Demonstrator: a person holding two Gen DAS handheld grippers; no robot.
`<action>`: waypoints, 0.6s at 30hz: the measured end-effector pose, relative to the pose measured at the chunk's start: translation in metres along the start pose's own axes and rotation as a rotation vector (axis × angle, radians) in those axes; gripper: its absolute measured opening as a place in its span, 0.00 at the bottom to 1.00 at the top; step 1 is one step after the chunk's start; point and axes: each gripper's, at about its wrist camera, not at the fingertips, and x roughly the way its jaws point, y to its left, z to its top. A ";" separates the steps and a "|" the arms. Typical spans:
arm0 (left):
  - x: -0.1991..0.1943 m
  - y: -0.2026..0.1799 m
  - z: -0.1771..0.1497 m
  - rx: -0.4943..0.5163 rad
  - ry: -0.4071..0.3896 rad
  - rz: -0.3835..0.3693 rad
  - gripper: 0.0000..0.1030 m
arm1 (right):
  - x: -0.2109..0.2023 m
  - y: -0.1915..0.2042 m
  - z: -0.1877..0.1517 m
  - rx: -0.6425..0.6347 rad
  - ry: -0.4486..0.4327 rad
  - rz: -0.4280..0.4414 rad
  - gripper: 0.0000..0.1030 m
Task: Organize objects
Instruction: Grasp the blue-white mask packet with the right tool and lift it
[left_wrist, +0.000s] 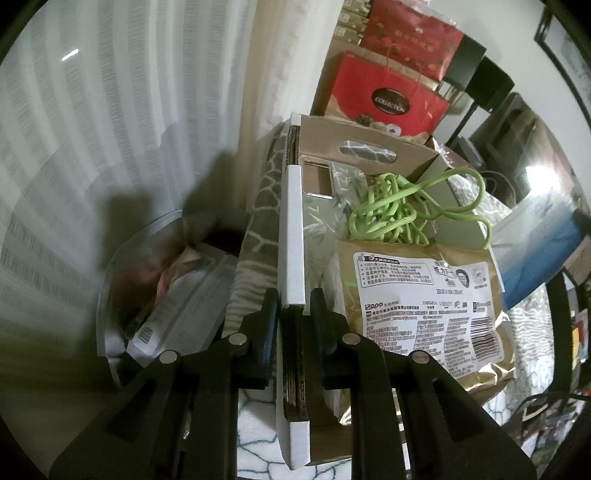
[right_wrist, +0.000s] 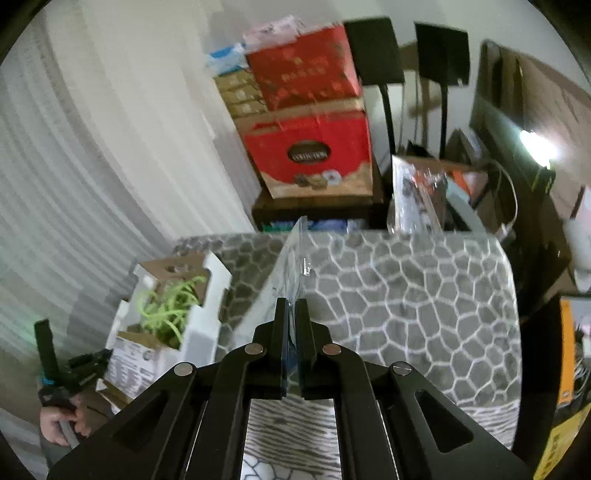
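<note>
Black jaws of the left gripper (left_wrist: 293, 314) fill the bottom of the left wrist view, pinching the white side wall of a cardboard box (left_wrist: 291, 236), one finger outside and one inside. Within the box lie a green cord (left_wrist: 406, 206) in a loose tangle, a tan packet (left_wrist: 424, 306) with a printed label, and a pale patterned phone case (left_wrist: 332, 192) near the far end. Left of the box, lower down, sits a clear bin (left_wrist: 155, 295) with papers in it. Red gift bags (left_wrist: 384, 96) stand behind.

Seen from the right wrist, the right gripper (right_wrist: 291, 321) has its jaws pressed together on a thin clear plastic sleeve (right_wrist: 291, 266), held edge-on above the grey patterned surface (right_wrist: 406, 295). The box sits at the left, well apart, with the left gripper and a hand (right_wrist: 62, 421) at its near corner.

Judging by this, the step in hand is carrying the sleeve to the box while the left steadies it. Next comes a swing leftward over the opening, then a release clear of the cord
</note>
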 end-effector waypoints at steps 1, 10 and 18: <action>0.000 0.000 0.000 0.000 0.000 -0.001 0.15 | -0.006 0.007 0.006 -0.018 -0.012 -0.003 0.02; 0.000 0.000 0.000 -0.001 0.000 -0.001 0.15 | -0.041 0.054 0.041 -0.124 -0.072 0.025 0.02; 0.000 0.000 -0.001 0.000 -0.001 0.000 0.15 | -0.053 0.115 0.064 -0.204 -0.107 0.102 0.02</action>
